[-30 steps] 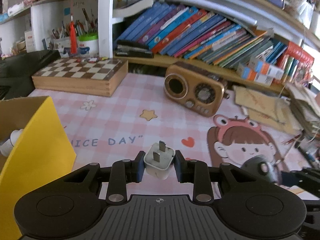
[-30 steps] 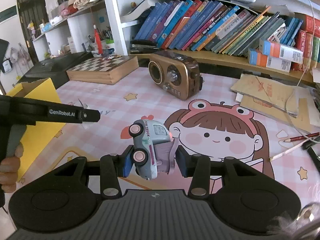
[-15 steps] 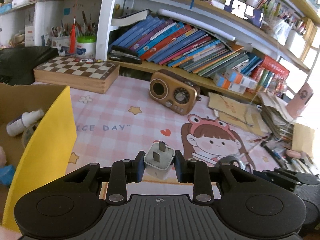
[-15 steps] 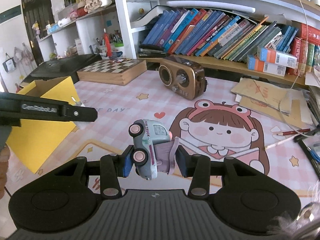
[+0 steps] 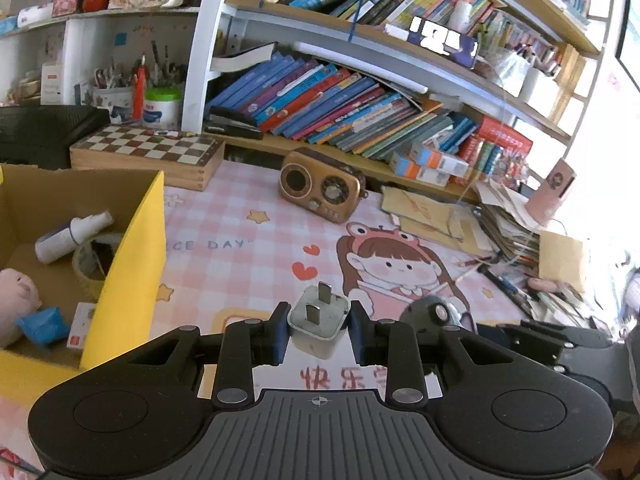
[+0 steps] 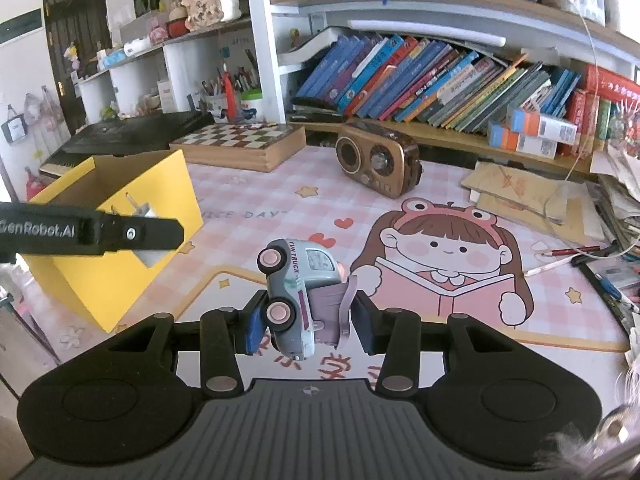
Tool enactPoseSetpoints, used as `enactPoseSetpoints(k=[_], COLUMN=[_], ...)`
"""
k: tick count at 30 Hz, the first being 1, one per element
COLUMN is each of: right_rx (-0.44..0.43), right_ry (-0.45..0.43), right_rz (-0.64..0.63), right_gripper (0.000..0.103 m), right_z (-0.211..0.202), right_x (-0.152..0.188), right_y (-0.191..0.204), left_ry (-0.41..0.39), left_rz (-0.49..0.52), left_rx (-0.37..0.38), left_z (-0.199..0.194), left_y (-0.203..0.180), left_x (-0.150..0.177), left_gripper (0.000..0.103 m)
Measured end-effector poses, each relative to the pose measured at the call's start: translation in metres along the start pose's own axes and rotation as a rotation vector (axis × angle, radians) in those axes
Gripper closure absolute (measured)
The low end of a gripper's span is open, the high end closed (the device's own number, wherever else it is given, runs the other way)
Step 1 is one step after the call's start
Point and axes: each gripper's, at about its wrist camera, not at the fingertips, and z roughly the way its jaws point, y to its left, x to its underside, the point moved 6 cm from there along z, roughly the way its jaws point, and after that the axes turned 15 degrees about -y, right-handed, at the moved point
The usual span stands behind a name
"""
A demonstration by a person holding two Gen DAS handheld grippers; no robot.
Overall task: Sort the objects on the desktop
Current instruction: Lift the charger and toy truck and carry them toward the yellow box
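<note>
**Left wrist view: plug adapter gripped, toy truck gripped on the other side**

Left wrist view shows us our left gripper (image 5: 319, 332) with its fingers (image 5: 280, 334) closed narrowly on a white plug adapter (image 5: 318, 320), whose two metal prongs point up and away from us. Past the left fingertip stands the yellow cardboard box (image 5: 132, 264), open at the top; inside it we see a white spray bottle (image 5: 72, 232), a roll of tape (image 5: 94, 258), a pink plush toy (image 5: 16, 292) and a crumpled blue piece (image 5: 40, 326). Ahead of the fingers lies the pink checked mat (image 5: 248, 248) covering the surface, and beyond it a brown retro radio (image 5: 320, 190) and a wooden chessboard box (image 5: 148, 154).

From the right wrist view, our right gripper (image 6: 308, 320) holds a pale toy truck (image 6: 296, 292) between its fingers (image 6: 254, 326), tipped nose-up with its pink wheels facing the left finger and a door hanging open toward the right finger. Both held things hang above the mat, clear of it. To the left of these fingers we see the left gripper's arm reaching across in front of the yellow box, the adapter showing at its tip. Leaning books (image 6: 420, 80) fill the shelf behind the radio.
</note>
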Motion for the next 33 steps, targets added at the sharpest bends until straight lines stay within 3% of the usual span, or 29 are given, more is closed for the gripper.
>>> enactPoseSetpoints(k=[10, 33], right_rx=[0.039, -0.005], right_ry=[0.021, 0.099], right_rz=[0.023, 0.058], right_gripper=[0.061, 0.062], right_z=[-0.024, -0.082], right_x=[0.015, 0.074], right_y=[0.045, 0.194], left_ry=[0.037, 0.074], left_rz=[-0.021, -0.053], left_rx=[0.036, -0.001], left_z=[-0.049, -0.175], left_y=[0.027, 0.112], left_x=[0.021, 0.061], left_gripper=[0.073, 0.073])
